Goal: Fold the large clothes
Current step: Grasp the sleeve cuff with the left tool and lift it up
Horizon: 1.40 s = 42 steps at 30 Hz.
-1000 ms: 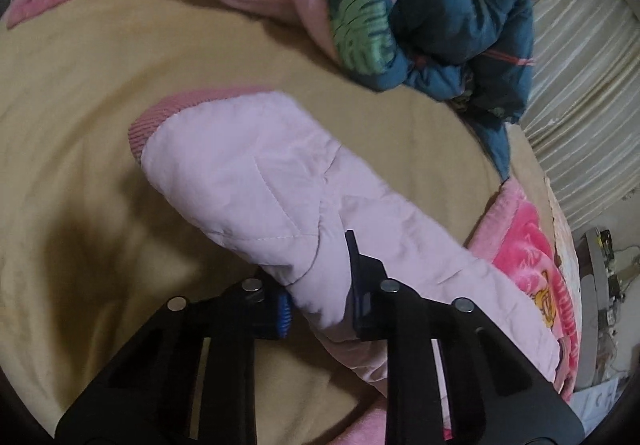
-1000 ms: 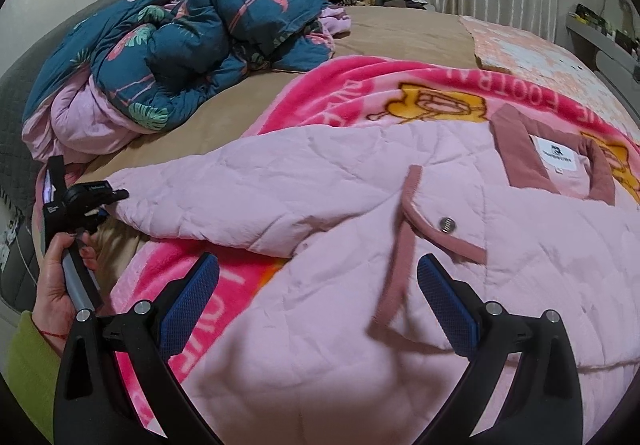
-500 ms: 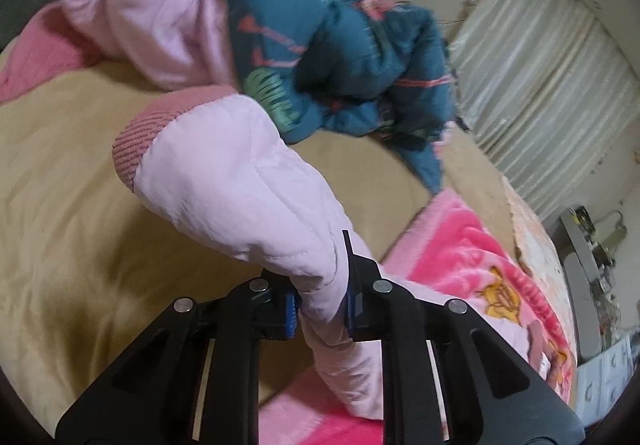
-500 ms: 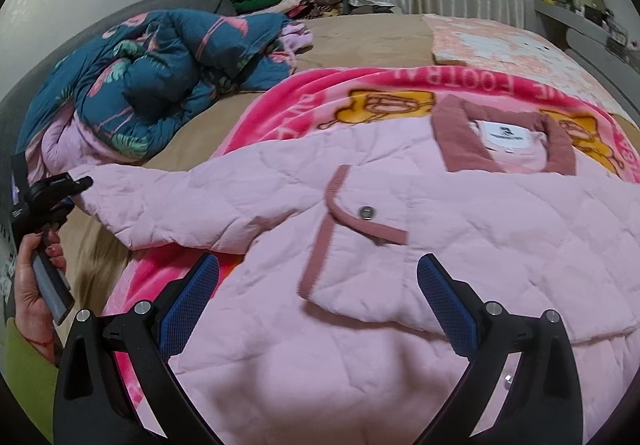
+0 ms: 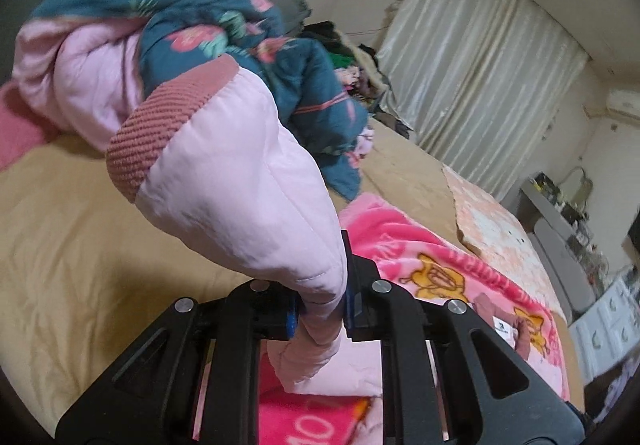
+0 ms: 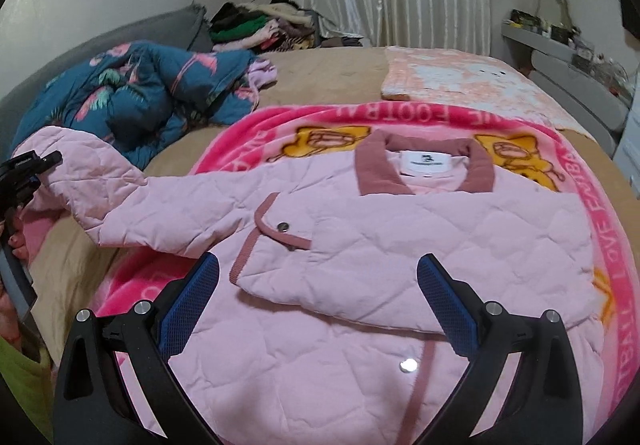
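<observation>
A pale pink quilted jacket [image 6: 400, 245] with a dusty-rose collar lies face up on a bright pink blanket [image 6: 600, 205] on the bed. My left gripper [image 5: 322, 311] is shut on the jacket's left sleeve [image 5: 240, 197] and holds it lifted, the ribbed rose cuff [image 5: 168, 125] pointing up and away. In the right wrist view the left gripper [image 6: 24, 173] shows at the far left with the raised sleeve [image 6: 100, 181]. My right gripper [image 6: 318, 309] is open and empty above the jacket's front.
A teal flowered duvet [image 6: 148, 93] with pink lining is heaped at the bed's left. A pile of clothes [image 6: 256, 25] lies at the far end by the curtains. A peach cloth [image 6: 460, 81] lies beyond the blanket. A shelf [image 6: 560, 45] stands on the right.
My left gripper has lifted the sleeve off the tan sheet and swung it up toward the jacket's body. My right gripper has drawn back and risen a little, still open.
</observation>
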### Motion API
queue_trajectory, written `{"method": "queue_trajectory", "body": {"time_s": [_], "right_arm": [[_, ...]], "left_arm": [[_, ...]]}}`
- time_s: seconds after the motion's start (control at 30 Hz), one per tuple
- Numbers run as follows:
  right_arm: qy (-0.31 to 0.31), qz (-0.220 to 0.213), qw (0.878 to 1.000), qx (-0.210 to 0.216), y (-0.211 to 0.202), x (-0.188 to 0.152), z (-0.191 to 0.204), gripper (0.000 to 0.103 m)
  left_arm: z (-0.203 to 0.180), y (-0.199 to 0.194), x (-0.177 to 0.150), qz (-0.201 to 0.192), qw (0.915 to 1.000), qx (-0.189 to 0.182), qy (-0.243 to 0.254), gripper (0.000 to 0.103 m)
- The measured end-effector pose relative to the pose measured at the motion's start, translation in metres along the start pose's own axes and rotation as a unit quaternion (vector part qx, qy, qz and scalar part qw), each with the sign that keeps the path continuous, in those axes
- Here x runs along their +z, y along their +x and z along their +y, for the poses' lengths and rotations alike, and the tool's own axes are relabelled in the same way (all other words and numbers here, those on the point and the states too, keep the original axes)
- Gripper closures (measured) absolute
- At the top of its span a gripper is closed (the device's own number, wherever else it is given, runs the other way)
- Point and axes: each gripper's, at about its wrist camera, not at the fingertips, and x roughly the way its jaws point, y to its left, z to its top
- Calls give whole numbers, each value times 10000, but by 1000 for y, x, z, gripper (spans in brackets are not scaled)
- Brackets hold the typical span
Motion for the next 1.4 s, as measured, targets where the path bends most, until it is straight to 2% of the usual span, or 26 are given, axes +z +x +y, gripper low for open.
{"method": "queue_trajectory", "body": {"time_s": [0.2, 0.53, 0.7, 0.87, 1.4], "right_arm": [[332, -135, 9994, 18, -19, -6, -30, 4], [497, -349, 9981, -100, -53, -16, -71, 4], [488, -404, 9976, -290, -67, -22, -94, 4], [712, -490, 9956, -370, -82, -30, -121, 4], [1343, -622, 9883, -361, -109, -50, -175, 4]], "left_arm": [[-50, -30, 11, -227, 9986, -74, 478, 94], [-124, -67, 8, -421, 9920, -319, 1143, 94], [-163, -78, -5, -440, 9862, -488, 1518, 94], [-189, -79, -16, -379, 9829, -631, 1688, 94], [-277, -70, -76, -49, 9656, -1127, 2342, 94]]}}
